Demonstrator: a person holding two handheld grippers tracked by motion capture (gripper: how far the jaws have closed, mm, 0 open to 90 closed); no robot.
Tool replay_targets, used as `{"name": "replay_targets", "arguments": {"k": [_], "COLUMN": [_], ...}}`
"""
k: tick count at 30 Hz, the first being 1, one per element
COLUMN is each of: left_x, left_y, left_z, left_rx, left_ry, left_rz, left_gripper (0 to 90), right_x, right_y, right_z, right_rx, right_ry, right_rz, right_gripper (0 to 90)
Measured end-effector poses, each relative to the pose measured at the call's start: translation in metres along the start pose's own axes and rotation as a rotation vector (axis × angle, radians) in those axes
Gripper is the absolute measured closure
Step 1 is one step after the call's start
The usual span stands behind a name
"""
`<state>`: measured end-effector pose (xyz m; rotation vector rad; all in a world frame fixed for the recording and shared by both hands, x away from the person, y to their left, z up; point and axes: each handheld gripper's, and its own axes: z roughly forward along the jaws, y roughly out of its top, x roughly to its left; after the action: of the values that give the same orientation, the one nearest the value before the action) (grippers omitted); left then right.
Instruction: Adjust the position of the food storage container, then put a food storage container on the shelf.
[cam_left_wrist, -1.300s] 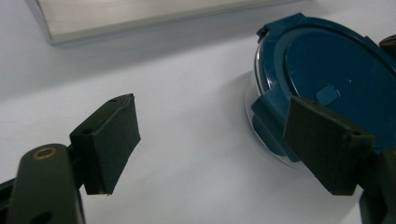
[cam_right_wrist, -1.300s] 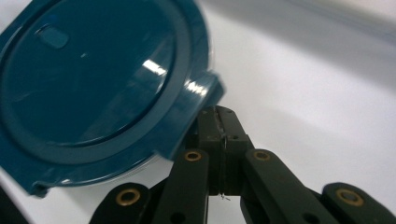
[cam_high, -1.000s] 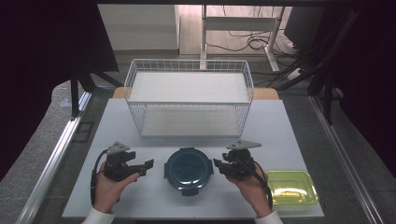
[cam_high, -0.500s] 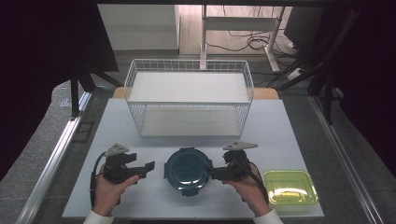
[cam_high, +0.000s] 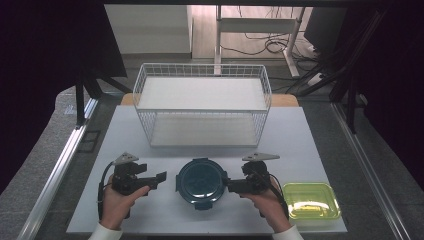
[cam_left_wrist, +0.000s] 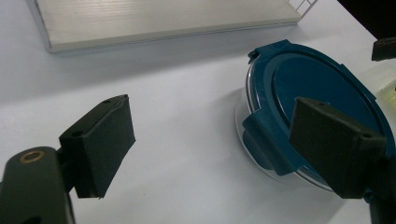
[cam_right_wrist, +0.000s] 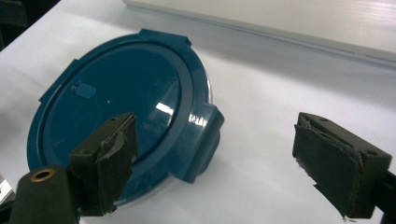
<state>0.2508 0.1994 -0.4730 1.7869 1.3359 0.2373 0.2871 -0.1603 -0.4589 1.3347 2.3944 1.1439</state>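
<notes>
A round clear container with a dark blue clip-on lid (cam_high: 200, 180) stands on the white table near the front edge. My left gripper (cam_high: 157, 182) rests just left of it, open, and nothing is between its pads (cam_left_wrist: 100, 140). The container (cam_left_wrist: 322, 84) lies ahead and to the right of those jaws. At the container's right side my right gripper (cam_high: 231, 182) is open too. One lid latch (cam_right_wrist: 205, 135) lies just ahead of the gap between its pads (cam_right_wrist: 114, 144), and neither pad touches it. Both grippers' jaws have just been opening.
A white wire rack (cam_high: 202, 105) with two shelves stands behind the container. A yellow-green lidded box (cam_high: 311, 200) sits at the front right, close to the right hand. The white table top (cam_high: 300, 135) ends in grey floor and a metal rail (cam_high: 60, 165) on the left.
The right gripper's jaws stand wider apart than a second ago. Both hands have kept their places beside the container.
</notes>
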Motion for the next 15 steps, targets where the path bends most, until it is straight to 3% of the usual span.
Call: {"name": "replay_targets", "arguments": {"k": [4,7,15], "left_x": [-0.001,0.000,-0.003], "left_y": [0.000,0.000,-0.003], "left_z": [0.002,0.002,0.013], "left_rx": [0.006,0.000,0.024], "left_ry": [-0.015,-0.034,-0.141], "left_rz": [-0.002,-0.027,-0.112], "left_gripper": [13.2,12.4,7.9], "right_x": [-0.003,-0.002,-0.001], "right_y": [0.001,0.001,0.000], "right_z": [-0.002,-0.002,0.005], "right_rx": [-0.010,-0.012,0.013], "right_ry": [0.003,0.019,0.080], "right_rz": [0.036,0.039,0.056], "right_gripper": [13.0,13.0,12.8]}}
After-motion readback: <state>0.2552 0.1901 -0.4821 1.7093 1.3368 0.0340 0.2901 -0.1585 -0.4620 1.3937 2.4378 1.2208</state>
